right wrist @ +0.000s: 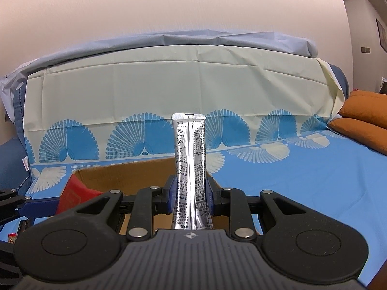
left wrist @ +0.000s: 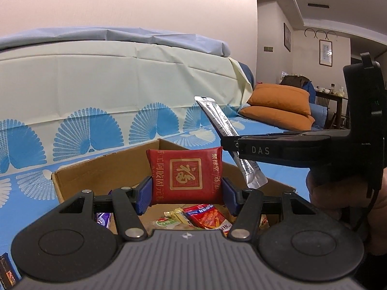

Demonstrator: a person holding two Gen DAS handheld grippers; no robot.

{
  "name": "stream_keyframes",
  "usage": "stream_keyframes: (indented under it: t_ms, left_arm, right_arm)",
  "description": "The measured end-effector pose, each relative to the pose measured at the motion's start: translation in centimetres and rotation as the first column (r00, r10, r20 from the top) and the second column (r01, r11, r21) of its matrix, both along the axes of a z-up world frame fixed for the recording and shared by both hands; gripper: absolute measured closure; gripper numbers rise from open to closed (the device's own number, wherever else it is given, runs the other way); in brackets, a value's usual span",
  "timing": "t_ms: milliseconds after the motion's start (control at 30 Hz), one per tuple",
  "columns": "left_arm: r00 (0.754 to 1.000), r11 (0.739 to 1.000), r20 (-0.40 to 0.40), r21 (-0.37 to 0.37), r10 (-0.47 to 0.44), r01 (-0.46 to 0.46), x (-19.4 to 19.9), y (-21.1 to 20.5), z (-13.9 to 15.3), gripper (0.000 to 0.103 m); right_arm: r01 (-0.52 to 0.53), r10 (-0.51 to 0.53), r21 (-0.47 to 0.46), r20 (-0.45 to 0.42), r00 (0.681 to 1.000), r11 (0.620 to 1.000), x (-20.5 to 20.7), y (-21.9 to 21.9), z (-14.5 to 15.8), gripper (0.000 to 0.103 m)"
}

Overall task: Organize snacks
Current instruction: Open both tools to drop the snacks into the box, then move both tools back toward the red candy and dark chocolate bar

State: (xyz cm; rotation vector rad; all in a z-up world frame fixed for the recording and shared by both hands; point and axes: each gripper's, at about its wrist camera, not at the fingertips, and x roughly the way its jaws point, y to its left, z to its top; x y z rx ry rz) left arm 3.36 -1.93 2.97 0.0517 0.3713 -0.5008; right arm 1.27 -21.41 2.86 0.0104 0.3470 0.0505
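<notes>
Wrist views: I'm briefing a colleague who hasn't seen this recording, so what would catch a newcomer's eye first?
First, the red square foil packet with a gold emblem, clamped in the left hand-held gripper above the open brown cardboard box of snacks. Next, the long silver foil stick pouch, upright in the right hand-held gripper over the box's right side. Behind both lies the blue sheet with fan patterns.

"DAS" on right hand-held gripper (left wrist: 232, 145), gold "福" on red packet (left wrist: 185, 174)
</notes>
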Motion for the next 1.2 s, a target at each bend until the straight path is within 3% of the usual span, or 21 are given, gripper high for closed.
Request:
stream_keyframes:
  t_ms: [167,267,367,400,467,533,633,700,800,867,967,1033,1100,1133,1200]
  left_arm:
    - [1.0,1.0,-0.006,-0.008,0.007,-0.007,-0.1,0.1,0.0,0.037]
    - [0.999,1.0,-0.048,-0.016,-0.016,0.015,0.3,0.0,-0.3,0.023]
    - [0.999,1.0,-0.046,0.022,-0.006,0.007,0.2,-0.3,-0.5,0.02]
    - [0.999,1.0,-0.046,0.023,-0.004,0.005,0.2,-0.2,-0.5,0.02]
    - [0.999,1.0,-0.047,0.016,0.008,-0.007,0.2,0.1,-0.5,0.02]
    - [0.999,1.0,-0.046,0.013,0.024,-0.023,0.1,0.5,-0.5,0.02]
    - [0.997,0.998,-0.034,0.011,0.063,-0.063,0.0,1.3,-0.3,0.028]
    - [0.995,0.996,-0.033,0.002,0.089,-0.089,0.0,2.1,-0.3,0.043]
    - [0.989,0.991,-0.075,-0.039,0.129,-0.132,0.2,4.2,-0.2,0.063]
    - [0.973,0.978,-0.129,-0.057,0.191,-0.199,0.7,6.2,-0.1,0.068]
    - [0.905,0.927,-0.265,-0.082,0.333,-0.365,1.8,10.7,-0.6,0.073]
    - [0.824,0.86,-0.352,-0.089,0.444,-0.502,2.4,14.5,-1.1,0.073]
    - [0.707,0.763,-0.432,-0.065,0.56,-0.644,2.6,18.6,-2.0,0.073]
    - [0.632,0.698,-0.468,-0.043,0.618,-0.714,2.6,20.8,-2.5,0.073]
    - [0.517,0.6,-0.539,-0.028,0.665,-0.8,2.3,24.2,-3.4,0.073]
  right_arm:
    - [0.001,-0.001,-0.002,0.011,1.0,1.0,-0.2,-0.1,0.0,0.077]
    - [-0.002,0.002,-0.007,0.015,1.0,1.0,-0.2,0.0,0.1,0.076]
    - [0.016,-0.017,-0.04,-0.014,1.0,0.999,0.1,0.3,-0.3,0.069]
    - [0.025,-0.026,-0.044,-0.024,0.999,0.999,0.3,0.3,-0.3,0.057]
    - [0.03,-0.032,-0.034,-0.05,0.998,0.999,0.7,0.3,-0.5,0.046]
    - [0.024,-0.025,-0.027,-0.059,0.998,0.999,0.8,0.5,-0.5,0.045]
    - [0.009,-0.011,-0.036,-0.058,0.998,0.999,0.7,1.1,-0.4,0.045]
    - [0.004,-0.006,-0.036,-0.056,0.998,0.999,0.7,1.5,-0.4,0.045]
    - [-0.002,0.0,-0.031,-0.058,0.998,1.0,0.5,2.3,-0.4,0.045]
    - [-0.013,0.012,-0.024,-0.055,0.998,1.0,0.4,3.0,-0.3,0.045]
    - [-0.053,0.053,-0.01,-0.05,0.997,0.999,0.1,4.3,-0.1,0.054]
    - [-0.094,0.095,0.009,-0.054,0.994,0.995,-0.1,5.3,-0.1,0.07]
    - [-0.136,0.137,0.022,-0.057,0.989,0.99,-0.2,6.4,-0.1,0.074]
    - [-0.159,0.161,0.027,-0.057,0.985,0.987,-0.4,7.1,-0.1,0.074]
    - [-0.201,0.203,0.037,-0.059,0.977,0.979,-0.7,8.4,-0.1,0.074]
